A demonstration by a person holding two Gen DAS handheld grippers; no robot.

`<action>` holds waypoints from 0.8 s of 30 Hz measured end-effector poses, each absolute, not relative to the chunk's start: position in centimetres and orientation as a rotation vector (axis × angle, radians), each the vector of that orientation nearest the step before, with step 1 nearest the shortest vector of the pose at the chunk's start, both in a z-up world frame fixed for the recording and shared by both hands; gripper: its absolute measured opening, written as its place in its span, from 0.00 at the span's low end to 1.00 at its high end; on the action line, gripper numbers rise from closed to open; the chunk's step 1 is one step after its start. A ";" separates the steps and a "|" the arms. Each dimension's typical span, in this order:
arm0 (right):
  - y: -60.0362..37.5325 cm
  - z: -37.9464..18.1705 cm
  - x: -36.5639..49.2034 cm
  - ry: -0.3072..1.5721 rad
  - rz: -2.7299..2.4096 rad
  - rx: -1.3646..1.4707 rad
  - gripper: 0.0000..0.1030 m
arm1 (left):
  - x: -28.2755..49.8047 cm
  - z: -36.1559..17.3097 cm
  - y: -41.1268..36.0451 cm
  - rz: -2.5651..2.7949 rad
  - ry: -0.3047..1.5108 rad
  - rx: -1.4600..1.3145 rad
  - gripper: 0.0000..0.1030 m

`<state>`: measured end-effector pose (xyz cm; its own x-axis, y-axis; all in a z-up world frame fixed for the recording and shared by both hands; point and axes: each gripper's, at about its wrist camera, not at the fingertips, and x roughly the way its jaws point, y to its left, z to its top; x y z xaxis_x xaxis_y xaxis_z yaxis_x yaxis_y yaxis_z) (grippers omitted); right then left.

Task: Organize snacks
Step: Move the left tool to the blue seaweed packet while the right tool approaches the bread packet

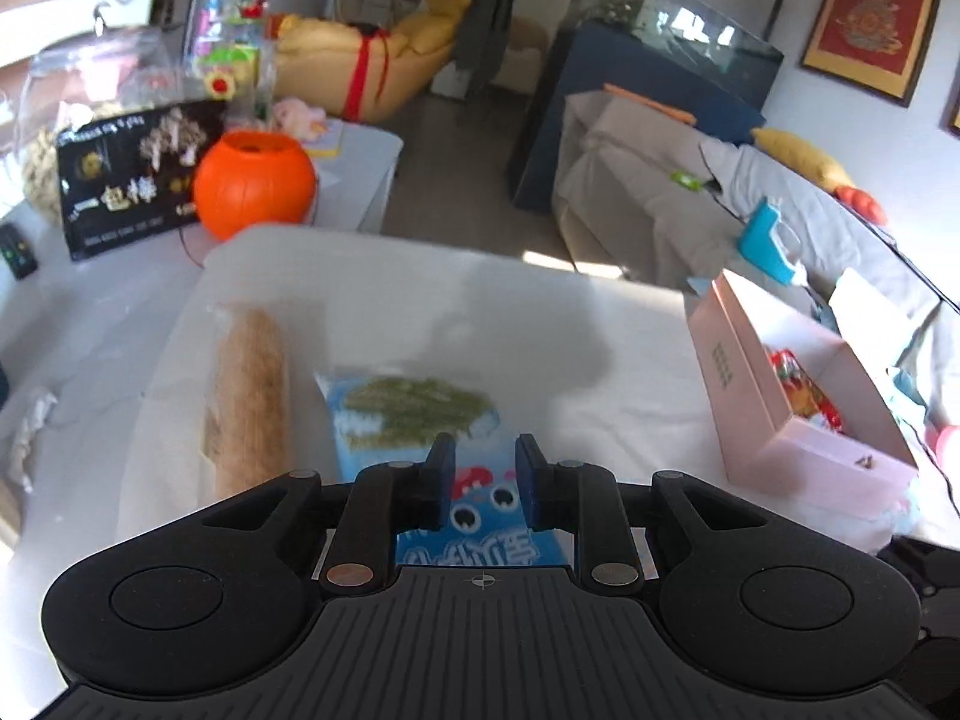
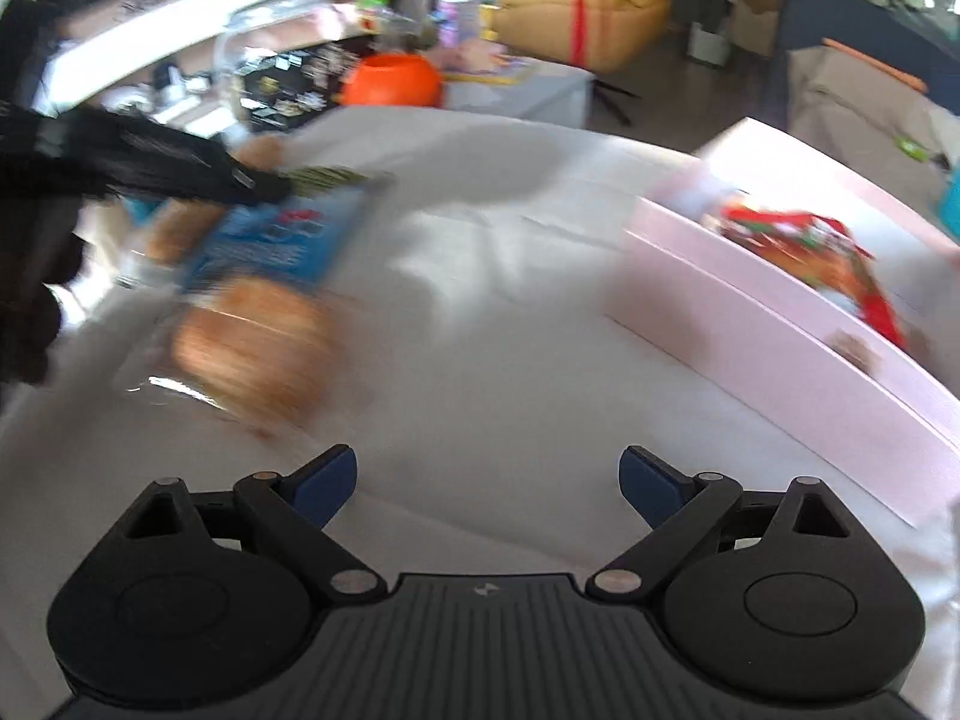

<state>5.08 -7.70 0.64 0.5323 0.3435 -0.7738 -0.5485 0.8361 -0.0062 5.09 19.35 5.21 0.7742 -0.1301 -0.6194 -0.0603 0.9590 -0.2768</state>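
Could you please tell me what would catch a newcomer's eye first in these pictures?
Probably the blue snack bag lying mid-table between the left gripper's fingers. Left of it lies a long wrapped bread roll; at the right edge an open pink box holds red packets. Behind sits an orange pumpkin bucket.

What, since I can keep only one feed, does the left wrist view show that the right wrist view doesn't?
Only the left wrist view: the left gripper from behind, its jaws shut over the blue snack packet; whether they actually pinch it cannot be told.
Only the right wrist view: the right gripper, jaws wide open with nothing between them, above the white cloth.
Both: the blue snack packet, the wrapped bread loaf, the orange pumpkin bucket, and the pink box with a red packet inside.
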 end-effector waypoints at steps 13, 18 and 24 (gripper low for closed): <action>-4.5 2.7 4.0 0.770 0.741 -0.231 0.96 | 5.8 3.7 25.5 0.230 0.692 -0.380 0.36; -1.9 3.7 4.0 0.754 0.820 -0.220 0.96 | 7.0 2.3 23.5 0.134 0.759 -0.353 0.36; 1.3 3.0 4.2 0.726 0.803 -0.280 0.97 | 7.8 2.1 19.9 -0.094 0.801 -0.358 0.34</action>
<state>4.17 1.33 2.98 0.4725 0.5544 -0.6851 -0.7375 0.6744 0.0371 7.85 19.86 2.13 0.6955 -0.2171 -0.6850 -0.0518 0.9356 -0.3491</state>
